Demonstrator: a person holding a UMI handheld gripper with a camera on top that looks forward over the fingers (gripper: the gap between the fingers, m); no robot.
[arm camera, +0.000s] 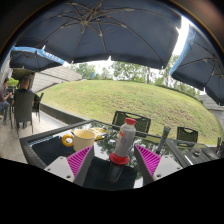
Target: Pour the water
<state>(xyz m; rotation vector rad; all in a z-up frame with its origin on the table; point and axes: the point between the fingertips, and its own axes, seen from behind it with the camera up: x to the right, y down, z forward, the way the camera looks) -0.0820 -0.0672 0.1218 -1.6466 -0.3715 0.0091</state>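
Bottle, red cap, upright between fingers of spread hand-held gripper; yellow cup beside.

1 gripper-borne view, level and forward along the jaws, close over the table, toward the lawn.

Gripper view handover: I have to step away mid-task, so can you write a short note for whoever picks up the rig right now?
Hand-held gripper: open, holding nothing.
Water bottle with red cap stands upright on the glass table, just ahead of and between the fingers, not gripped.
Yellow cup sits to the bottle's left on the table.
Done: approach only.
Left: grasp the bottle, then pour. Whether the cap is loose cannot be told.
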